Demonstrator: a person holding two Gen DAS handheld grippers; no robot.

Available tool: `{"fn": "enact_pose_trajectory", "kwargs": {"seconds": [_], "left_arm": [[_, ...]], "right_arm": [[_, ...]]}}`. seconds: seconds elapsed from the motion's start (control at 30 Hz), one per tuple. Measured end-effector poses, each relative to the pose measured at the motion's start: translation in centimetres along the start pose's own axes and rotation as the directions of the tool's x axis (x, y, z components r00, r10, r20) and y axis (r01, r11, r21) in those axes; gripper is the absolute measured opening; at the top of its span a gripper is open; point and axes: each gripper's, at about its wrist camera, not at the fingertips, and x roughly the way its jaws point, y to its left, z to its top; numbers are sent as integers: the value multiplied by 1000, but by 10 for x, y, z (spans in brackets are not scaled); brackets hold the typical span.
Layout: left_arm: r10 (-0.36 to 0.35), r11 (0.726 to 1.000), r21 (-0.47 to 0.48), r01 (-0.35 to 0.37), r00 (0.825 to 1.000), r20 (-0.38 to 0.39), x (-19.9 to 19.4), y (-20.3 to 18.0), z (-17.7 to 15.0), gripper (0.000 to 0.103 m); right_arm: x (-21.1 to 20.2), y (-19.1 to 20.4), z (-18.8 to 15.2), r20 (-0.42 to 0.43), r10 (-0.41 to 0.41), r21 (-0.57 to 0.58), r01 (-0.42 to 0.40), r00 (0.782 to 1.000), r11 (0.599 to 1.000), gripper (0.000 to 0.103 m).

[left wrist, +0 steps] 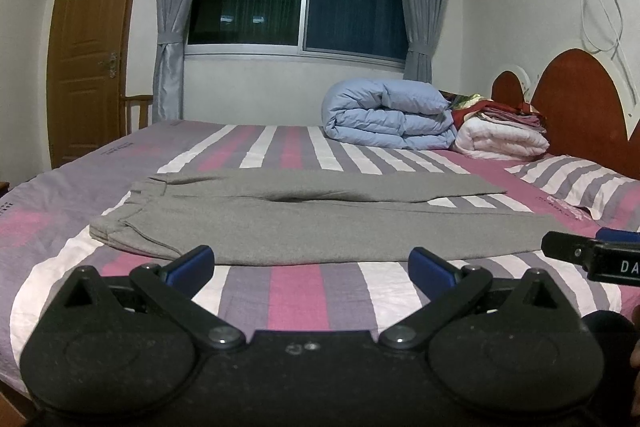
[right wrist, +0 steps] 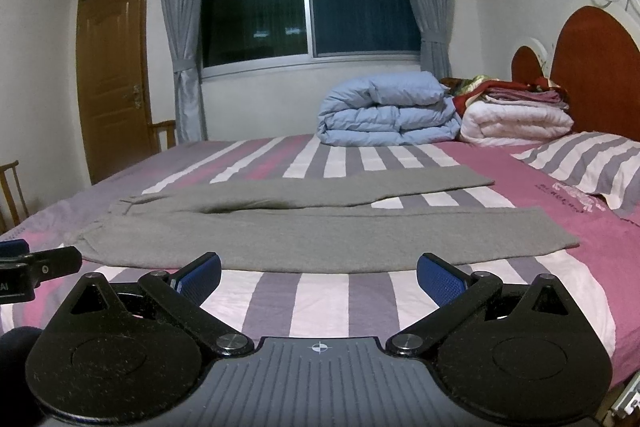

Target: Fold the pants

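Grey pants [left wrist: 304, 223] lie flat across the striped bed [left wrist: 296, 291], waistband to the left and both legs running right, slightly spread at the cuffs. My left gripper [left wrist: 312, 269] is open, hovering just short of the pants' near edge with nothing between its blue pads. The right gripper shows at the right edge of this view as a black finger [left wrist: 576, 253]. In the right wrist view the same pants [right wrist: 320, 239] spread ahead of my right gripper [right wrist: 318, 277], which is open and empty near the front edge of the near leg. The left gripper's finger [right wrist: 44, 265] pokes in from the left.
A folded light-blue duvet [left wrist: 384, 117] and a white quilt [left wrist: 500, 141] with stacked cloths sit at the far right of the bed by the red headboard [left wrist: 576, 99]. A striped pillow [left wrist: 580, 183] lies right of the pants. Wooden door [left wrist: 88, 59] and chair stand at the left.
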Motion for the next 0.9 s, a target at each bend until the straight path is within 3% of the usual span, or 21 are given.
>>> {"fn": "enact_pose_trajectory", "kwargs": {"seconds": [0.9], "left_arm": [[3,1000,3,-3,1000,-2,2,1,-6,97]], "right_arm": [[1,0,0,1,-3,12,3,1000,1000,103]]}}
